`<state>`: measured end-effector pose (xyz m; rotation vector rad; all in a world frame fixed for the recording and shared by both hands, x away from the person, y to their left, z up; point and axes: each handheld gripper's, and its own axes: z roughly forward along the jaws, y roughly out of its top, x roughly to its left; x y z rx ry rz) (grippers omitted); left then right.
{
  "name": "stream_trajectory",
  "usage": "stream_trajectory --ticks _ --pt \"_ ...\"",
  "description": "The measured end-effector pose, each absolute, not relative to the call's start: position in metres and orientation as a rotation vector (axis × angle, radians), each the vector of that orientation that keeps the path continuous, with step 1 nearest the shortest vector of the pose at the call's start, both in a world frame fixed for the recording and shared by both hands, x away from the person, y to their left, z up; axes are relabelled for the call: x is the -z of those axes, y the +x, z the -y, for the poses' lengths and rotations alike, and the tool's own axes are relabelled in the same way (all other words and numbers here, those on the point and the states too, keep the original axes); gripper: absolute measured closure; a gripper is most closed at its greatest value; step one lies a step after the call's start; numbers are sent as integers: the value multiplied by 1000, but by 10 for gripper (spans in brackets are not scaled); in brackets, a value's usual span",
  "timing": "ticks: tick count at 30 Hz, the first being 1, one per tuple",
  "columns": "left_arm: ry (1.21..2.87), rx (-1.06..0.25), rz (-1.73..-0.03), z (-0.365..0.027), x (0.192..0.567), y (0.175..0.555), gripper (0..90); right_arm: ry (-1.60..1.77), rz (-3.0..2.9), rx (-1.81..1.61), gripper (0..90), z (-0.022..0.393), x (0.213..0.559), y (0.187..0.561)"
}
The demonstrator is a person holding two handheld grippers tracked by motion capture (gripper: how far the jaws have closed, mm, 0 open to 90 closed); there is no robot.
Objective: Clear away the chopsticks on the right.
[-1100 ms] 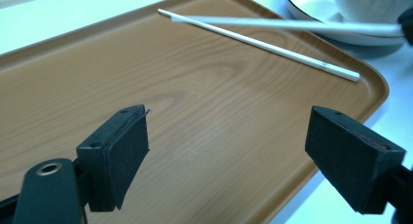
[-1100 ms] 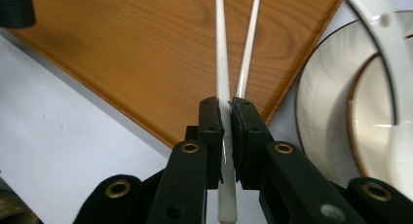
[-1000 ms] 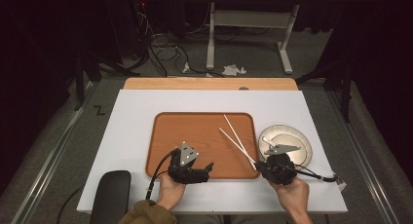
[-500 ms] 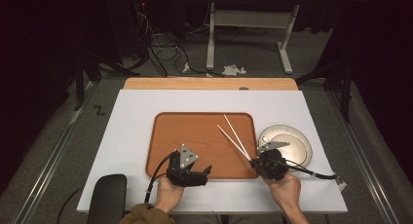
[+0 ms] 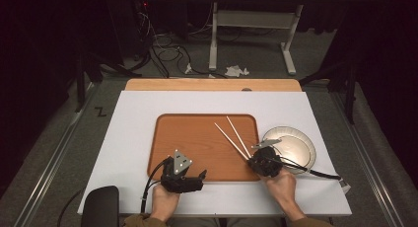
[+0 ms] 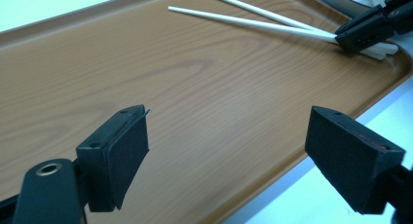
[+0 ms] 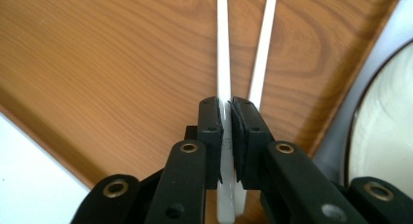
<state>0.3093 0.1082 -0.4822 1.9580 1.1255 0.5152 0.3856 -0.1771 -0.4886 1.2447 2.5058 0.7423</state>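
Two white chopsticks (image 5: pixel 235 137) lie side by side on the right part of a brown wooden tray (image 5: pixel 192 138). My right gripper (image 5: pixel 254 159) is at their near ends, by the tray's right front corner. In the right gripper view it (image 7: pixel 227 112) is shut on the left chopstick (image 7: pixel 223 48), and the other chopstick (image 7: pixel 263 48) lies just outside the right jaw. My left gripper (image 5: pixel 201 175) hovers open over the tray's front edge. In the left gripper view its jaws (image 6: pixel 229 146) are wide apart with nothing between them, and the chopsticks (image 6: pixel 243 22) lie farther off.
A round silver plate (image 5: pixel 300 145) sits on the white table cover right of the tray, close to my right gripper. A cable (image 5: pixel 315 171) trails right from that gripper. A black pad (image 5: pixel 98 205) lies at the table's front left corner.
My right gripper has moved left from the plate's edge onto the near ends of the chopsticks and now grips one. The left gripper has hardly moved.
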Motion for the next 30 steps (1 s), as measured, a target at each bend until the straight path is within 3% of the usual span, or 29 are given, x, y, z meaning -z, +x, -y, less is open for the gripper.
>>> stream_trajectory --ticks 7,14,20,30 --pt "1955 -513 -1142 -113 483 306 163 1200 -2531 -719 837 173 491 391" --pt "1943 -522 -1165 -118 483 301 163 1148 -2522 -739 770 168 489 395" --pt "1928 -529 -1201 -124 484 296 163 1059 -2547 -817 829 157 487 397" --pt "1916 -538 -1242 -131 485 286 163 1052 -2568 -753 839 149 494 414"
